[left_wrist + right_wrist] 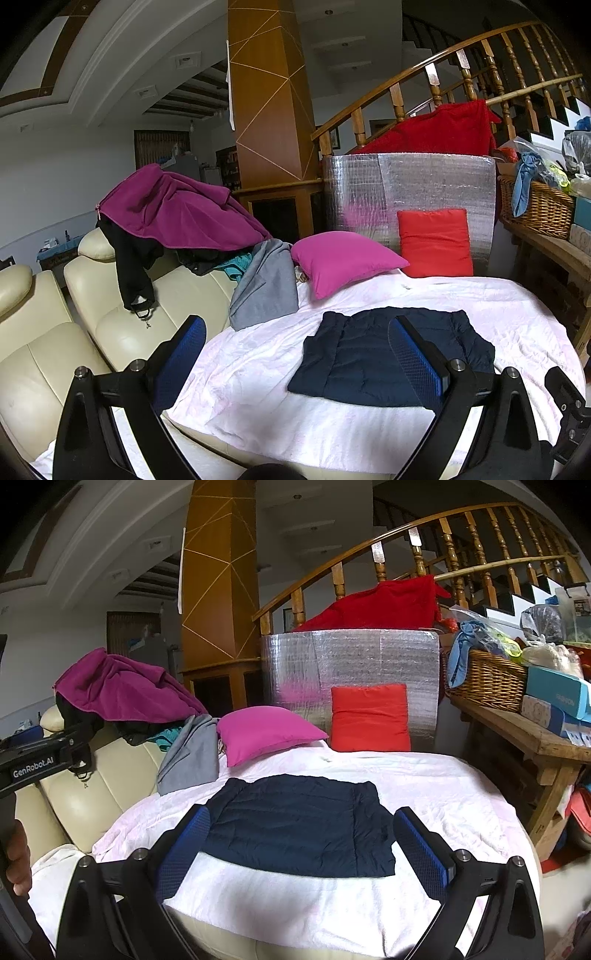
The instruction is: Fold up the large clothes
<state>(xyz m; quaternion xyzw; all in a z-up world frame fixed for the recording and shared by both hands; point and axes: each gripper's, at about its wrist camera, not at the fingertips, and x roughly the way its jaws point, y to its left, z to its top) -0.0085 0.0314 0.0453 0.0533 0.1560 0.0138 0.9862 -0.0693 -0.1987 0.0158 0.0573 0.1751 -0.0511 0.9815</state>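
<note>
Item: navy quilted jacket, folded flat to a rectangle, centre of the pink blanket. Fold appears finished; next I likely fetch the magenta fleece off the sofa back. My left gripper and right gripper hover level above the near edge, jaws spread, empty.

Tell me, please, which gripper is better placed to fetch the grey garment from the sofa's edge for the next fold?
Probably the left gripper. It sits open on the sofa side, nearer the grey garment. The right gripper, also open, is centred over the folded navy jacket.
</note>
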